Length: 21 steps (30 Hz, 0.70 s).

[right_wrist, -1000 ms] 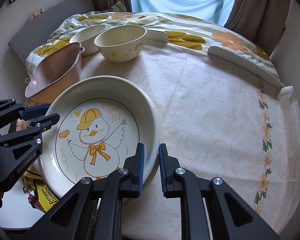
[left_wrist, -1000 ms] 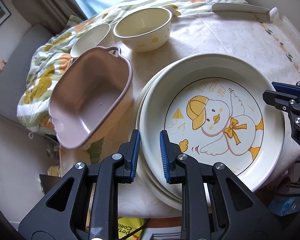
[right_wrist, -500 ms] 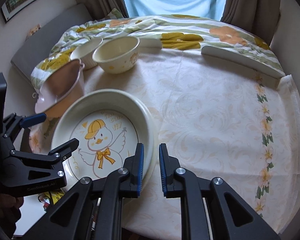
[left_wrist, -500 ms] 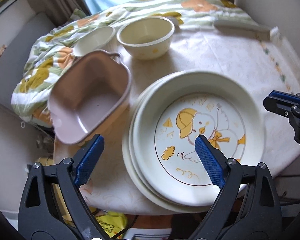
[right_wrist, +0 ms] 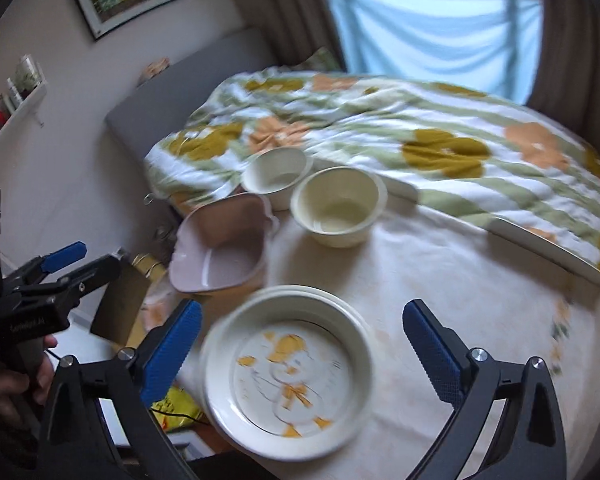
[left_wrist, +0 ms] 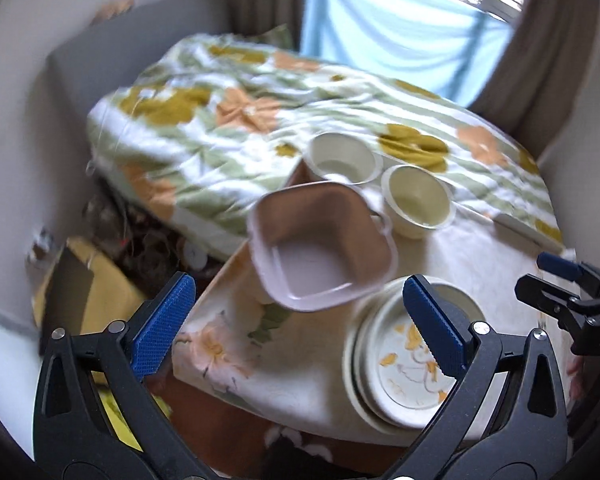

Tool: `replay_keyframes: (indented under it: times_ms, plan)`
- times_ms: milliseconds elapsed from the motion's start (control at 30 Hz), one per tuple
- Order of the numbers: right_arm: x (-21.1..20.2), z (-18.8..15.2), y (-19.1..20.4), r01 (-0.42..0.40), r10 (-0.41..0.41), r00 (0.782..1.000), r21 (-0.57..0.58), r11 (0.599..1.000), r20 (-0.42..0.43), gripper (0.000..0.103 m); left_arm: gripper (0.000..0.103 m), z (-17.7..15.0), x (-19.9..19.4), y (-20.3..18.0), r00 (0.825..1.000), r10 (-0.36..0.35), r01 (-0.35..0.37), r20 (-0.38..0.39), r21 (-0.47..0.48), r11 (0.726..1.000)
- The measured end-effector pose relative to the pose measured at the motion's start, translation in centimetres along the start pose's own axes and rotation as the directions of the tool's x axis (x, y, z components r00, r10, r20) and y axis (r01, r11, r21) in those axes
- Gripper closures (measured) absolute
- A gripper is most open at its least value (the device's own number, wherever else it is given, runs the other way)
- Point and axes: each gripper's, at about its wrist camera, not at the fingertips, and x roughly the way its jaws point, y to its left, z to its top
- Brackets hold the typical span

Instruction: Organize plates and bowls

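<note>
Both your grippers hang above the tabletop (right_wrist: 440,280) with jaws spread wide, left gripper (left_wrist: 300,324) and right gripper (right_wrist: 300,344) holding nothing. Your duck plate stack (right_wrist: 288,376) sits at the near edge, the pink dish (right_wrist: 220,252) just beyond it. Two cream bowls (right_wrist: 338,206) stand side by side behind that.

Both grippers are spread wide and hold nothing. The left gripper (left_wrist: 300,324) has its blue-padded fingers (left_wrist: 162,326) far apart, raised above the counter (left_wrist: 284,352). The right gripper (right_wrist: 304,348) is opened just as wide, its blue pads (right_wrist: 432,346) also clear of any contact. From the right wrist view the left gripper shows at the left edge, held in the person's hand (right_wrist: 18,384), whose fingers wrap its handle. From the left wrist view the right gripper shows at the right edge, level with the left.
</note>
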Motion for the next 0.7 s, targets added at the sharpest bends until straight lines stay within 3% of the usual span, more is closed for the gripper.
replay_keyframes:
  times_ms: [167,333,400,533,700]
  plan:
    - [4.9,2.7,1.2,-0.047,0.047,0.996,0.005,0.999,-0.07,0.003,0.0,0.3,4.5,3.3,0.993,-0.066,0.054,-0.094,-0.131,0.99]
    - [10.8,3.6,1.8,-0.096,0.102,0.979,0.045,0.994,-0.177,0.003,0.001,0.4,9.9,4.7,0.976,-0.106,0.073,-0.189,-0.174,0.982]
    - [13.0,3.8,1.9,-0.097,0.105,0.971,0.046,0.994,-0.214,0.006,0.007,0.6,11.7,4.8,0.969,-0.12,0.082,-0.214,-0.178,0.981]
    - [16.8,4.1,2.3,-0.098,0.103,0.952,0.031,0.995,-0.287,0.039,0.024,0.7,14.9,4.5,0.952,-0.137,0.094,-0.274,-0.166,0.982]
    - [19.3,4.0,1.8,-0.101,0.111,0.938,0.047,0.994,-0.327,0.06,0.06,0.5,18.0,4.1,0.929,-0.154,0.108,-0.336,-0.153,0.982]
